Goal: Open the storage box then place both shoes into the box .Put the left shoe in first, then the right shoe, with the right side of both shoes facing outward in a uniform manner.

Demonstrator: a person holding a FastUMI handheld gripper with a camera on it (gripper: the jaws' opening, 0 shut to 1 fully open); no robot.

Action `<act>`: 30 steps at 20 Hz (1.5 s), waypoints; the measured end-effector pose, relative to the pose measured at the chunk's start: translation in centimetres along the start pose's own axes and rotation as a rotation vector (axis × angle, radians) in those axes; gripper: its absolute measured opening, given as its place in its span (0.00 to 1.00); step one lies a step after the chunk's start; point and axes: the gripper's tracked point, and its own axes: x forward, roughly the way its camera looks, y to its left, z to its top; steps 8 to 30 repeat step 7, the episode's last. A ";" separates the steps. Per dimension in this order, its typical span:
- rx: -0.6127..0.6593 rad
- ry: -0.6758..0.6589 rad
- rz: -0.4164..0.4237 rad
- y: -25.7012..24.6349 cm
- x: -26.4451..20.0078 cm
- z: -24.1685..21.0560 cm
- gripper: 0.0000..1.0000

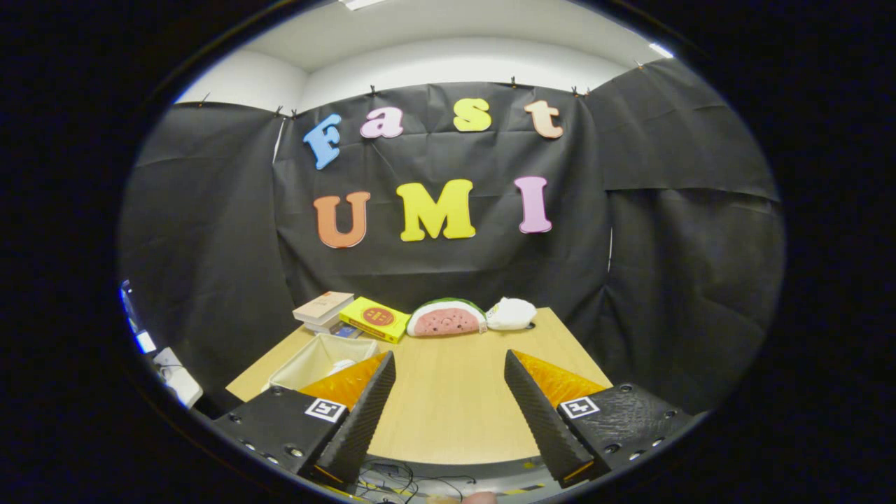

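My gripper (449,357) is held above the near end of a wooden table (448,399), fingers (364,413) spread wide apart with only bare tabletop between them. A pale fabric storage box (318,355) with an open top sits on the table's left side, partly hidden behind the left finger. Something white lies inside it. I cannot pick out any shoe.
At the table's far end lie stacked books (323,308), a yellow box (374,318), a watermelon-slice plush (446,318) and a white soft item (511,313). Cables (392,479) run below the table's near edge. White devices (175,374) sit off to the left.
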 end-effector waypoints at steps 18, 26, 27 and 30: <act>0.017 -0.016 0.006 -0.2 -1.8 -1.2 0.95; 0.017 -0.016 0.006 -0.2 -1.8 -1.2 0.95; 0.017 -0.016 0.006 -0.2 -1.8 -1.2 0.95; 0.017 -0.016 0.006 -0.2 -1.8 -1.2 0.95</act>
